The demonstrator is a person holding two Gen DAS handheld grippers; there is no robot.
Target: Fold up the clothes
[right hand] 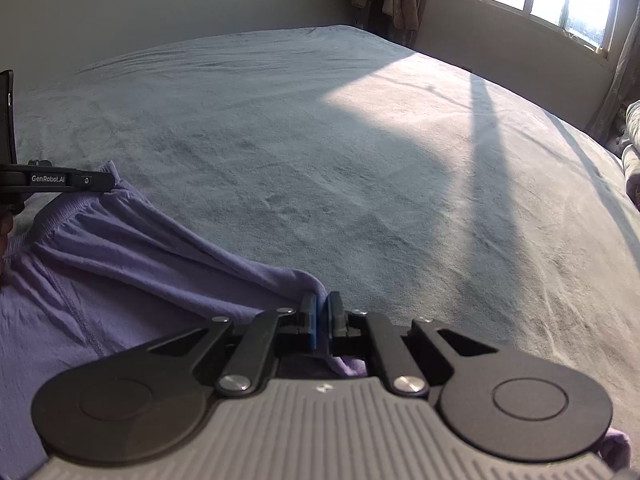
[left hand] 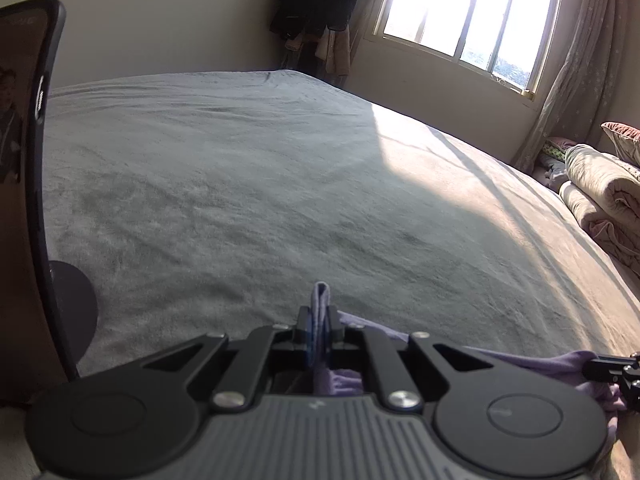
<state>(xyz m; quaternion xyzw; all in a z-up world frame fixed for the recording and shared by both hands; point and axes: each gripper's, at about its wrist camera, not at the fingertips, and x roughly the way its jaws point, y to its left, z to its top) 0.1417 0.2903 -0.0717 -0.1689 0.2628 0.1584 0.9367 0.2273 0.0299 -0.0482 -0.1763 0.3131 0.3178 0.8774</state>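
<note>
Now I have both jaws pinched on the edge of the purple garment [right hand: 120,248], left gripper [left hand: 320,320] and right gripper [right hand: 322,312], low over the bed [right hand: 320,140]; it is soft, light, and sags between them.

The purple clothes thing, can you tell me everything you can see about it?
The purple garment is soft, thin knit cloth in a lilac colour, with a ribbed band and stitched seams. It lies rumpled and partly spread on the near edge of the grey bed cover. The left gripper is shut on one bit of its edge, which pokes up between the fingers. The right gripper is shut on another bit, and the cloth stretches in folds between the two grips. What sort of garment it is cannot be told.
</note>
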